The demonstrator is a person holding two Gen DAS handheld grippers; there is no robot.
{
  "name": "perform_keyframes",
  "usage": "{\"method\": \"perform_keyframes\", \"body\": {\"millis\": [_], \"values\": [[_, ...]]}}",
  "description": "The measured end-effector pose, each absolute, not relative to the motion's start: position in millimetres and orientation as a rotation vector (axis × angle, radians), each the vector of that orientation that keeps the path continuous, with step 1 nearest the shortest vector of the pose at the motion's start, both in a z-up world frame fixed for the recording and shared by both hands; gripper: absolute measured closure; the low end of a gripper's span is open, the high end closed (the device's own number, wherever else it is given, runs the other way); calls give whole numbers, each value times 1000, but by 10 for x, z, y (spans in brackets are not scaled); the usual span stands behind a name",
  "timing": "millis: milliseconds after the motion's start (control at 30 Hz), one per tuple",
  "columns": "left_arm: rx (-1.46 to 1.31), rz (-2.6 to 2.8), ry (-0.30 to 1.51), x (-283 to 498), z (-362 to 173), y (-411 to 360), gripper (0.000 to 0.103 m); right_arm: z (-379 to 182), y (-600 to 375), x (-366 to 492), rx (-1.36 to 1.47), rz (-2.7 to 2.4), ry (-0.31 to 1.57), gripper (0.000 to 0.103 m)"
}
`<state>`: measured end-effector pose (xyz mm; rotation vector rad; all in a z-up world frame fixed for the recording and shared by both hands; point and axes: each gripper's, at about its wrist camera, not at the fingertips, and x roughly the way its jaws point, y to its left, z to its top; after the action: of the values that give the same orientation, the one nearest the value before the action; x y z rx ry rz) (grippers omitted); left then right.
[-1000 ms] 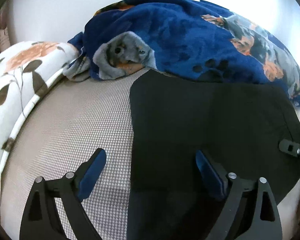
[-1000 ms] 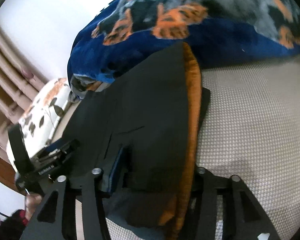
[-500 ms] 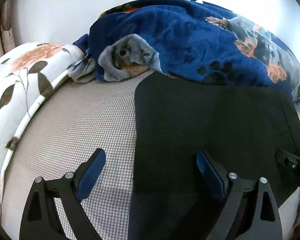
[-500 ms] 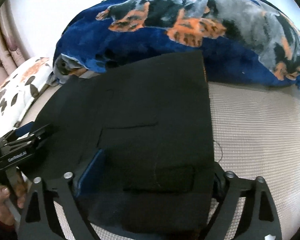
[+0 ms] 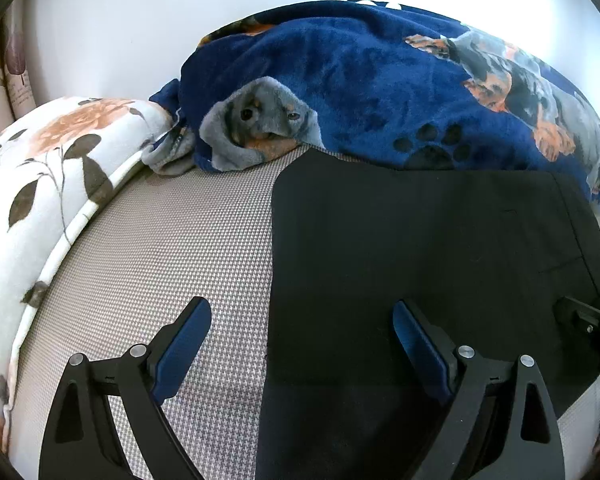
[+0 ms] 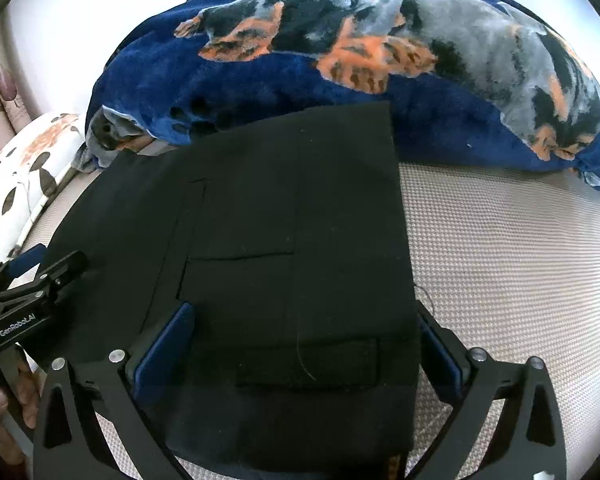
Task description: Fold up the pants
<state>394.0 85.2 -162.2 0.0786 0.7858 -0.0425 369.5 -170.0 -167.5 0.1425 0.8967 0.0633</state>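
Black pants (image 5: 420,264) lie folded flat on the grey woven mattress (image 5: 172,248); they also fill the middle of the right wrist view (image 6: 284,248). My left gripper (image 5: 300,340) is open, straddling the pants' left edge, left finger over the mattress, right finger over the cloth. My right gripper (image 6: 300,340) is open, its fingers on either side of the pants' near right end, with the cloth between them. The left gripper shows at the left in the right wrist view (image 6: 32,292). The right gripper's tip shows at the right edge of the left wrist view (image 5: 592,328).
A blue dog-print blanket (image 5: 400,92) is heaped along the wall behind the pants, also in the right wrist view (image 6: 340,64). A floral pillow (image 5: 40,184) lies at the left. Bare mattress (image 6: 520,264) lies right of the pants.
The right gripper let the lifted pants edge down and opened; the orange lining no longer shows and the pants lie flat. The left gripper stayed open, shifting slightly.
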Motion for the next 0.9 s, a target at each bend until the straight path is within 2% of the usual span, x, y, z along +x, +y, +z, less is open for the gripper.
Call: {"method": "perform_keyframes", "body": {"millis": [333,533,633,767,900], "values": [[118,-5,764,3905,-1575,818,8,-1664,-1685,3674,130,41,898,1],[231,148,653,3630,-1385,763,7,-1660,-1759,3621,174,57,882,1],[232,109,660,3435,-1216,746,5,-1540,-1827,3432,200,17,839,0],[204,84,570,3004,-814,746,0,-1285,-1842,3008,275,40,761,0],[185,52,516,2646,-468,668,0,-1035,-1744,2652,284,89,729,0]]}}
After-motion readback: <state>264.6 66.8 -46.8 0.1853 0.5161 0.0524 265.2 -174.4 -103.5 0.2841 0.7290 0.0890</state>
